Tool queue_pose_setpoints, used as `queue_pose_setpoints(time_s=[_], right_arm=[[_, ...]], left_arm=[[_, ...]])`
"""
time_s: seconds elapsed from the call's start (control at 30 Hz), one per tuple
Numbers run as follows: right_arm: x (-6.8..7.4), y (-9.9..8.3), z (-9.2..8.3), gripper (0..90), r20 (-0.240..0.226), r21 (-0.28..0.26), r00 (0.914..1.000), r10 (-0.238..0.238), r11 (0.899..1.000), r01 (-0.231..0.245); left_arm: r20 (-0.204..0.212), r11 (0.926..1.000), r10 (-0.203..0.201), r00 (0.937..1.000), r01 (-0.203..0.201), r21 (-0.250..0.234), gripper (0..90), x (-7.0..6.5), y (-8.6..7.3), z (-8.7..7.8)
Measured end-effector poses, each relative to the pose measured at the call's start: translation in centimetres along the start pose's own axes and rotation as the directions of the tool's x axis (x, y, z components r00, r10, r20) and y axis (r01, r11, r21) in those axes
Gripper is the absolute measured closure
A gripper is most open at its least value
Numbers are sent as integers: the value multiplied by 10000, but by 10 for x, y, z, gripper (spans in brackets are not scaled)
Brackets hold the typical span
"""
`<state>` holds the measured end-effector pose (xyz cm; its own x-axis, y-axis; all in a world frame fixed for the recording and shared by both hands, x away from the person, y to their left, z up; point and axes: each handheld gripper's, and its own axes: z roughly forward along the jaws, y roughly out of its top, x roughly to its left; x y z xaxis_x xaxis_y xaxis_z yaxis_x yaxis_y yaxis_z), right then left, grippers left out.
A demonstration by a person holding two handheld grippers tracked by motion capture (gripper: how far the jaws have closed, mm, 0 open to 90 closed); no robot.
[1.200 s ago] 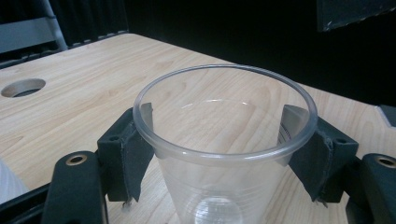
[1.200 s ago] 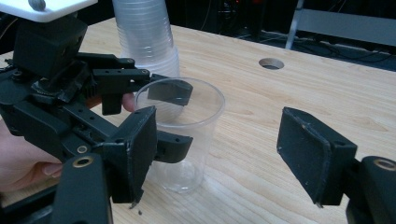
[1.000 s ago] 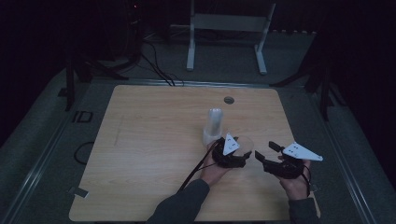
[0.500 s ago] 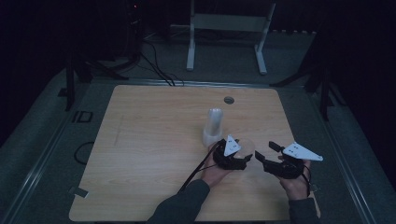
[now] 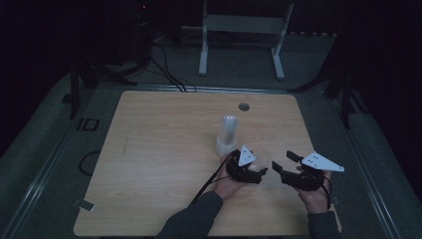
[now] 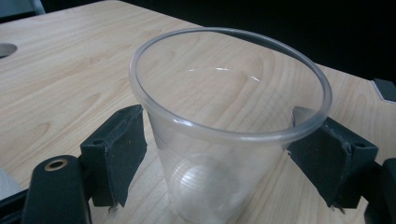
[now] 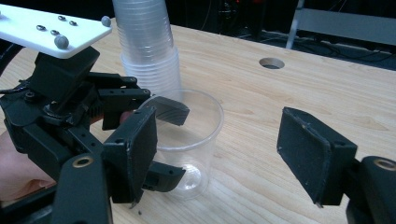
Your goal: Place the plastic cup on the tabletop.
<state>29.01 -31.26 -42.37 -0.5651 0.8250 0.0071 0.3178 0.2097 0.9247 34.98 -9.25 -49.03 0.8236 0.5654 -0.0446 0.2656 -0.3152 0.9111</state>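
Clear cup [image 6: 224,140] upright on table [image 5: 149,164] between left gripper [image 6: 233,154], jaws just spread apart off its wall; right gripper [image 7: 229,158] agape beside: withdraw straight back, avoid tipping.

Dim rm, grey floor [image 5: 45,149], white frame [image 5: 239,30]

Wooden table [image 5: 164,149], white stand [image 5: 242,30] behind

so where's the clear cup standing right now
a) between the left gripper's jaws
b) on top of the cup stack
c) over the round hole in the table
a: the clear cup stands upright on the table between the left gripper's jaws, which have just been opening.
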Motion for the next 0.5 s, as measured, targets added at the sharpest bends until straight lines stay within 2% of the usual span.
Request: queue_pose_setpoints(time_s=[0.1,0.5], right_arm=[[0,0,0,285,-3,-3,10000,6,10000,-6],[0,0,-1,285,-4,-4,10000,-4,10000,4]], left_arm=[[30,9999,-144,9999,144,-42,188,0,1,-2],[-61,9997,-252,9997,252,9,189,2,0,-11]])
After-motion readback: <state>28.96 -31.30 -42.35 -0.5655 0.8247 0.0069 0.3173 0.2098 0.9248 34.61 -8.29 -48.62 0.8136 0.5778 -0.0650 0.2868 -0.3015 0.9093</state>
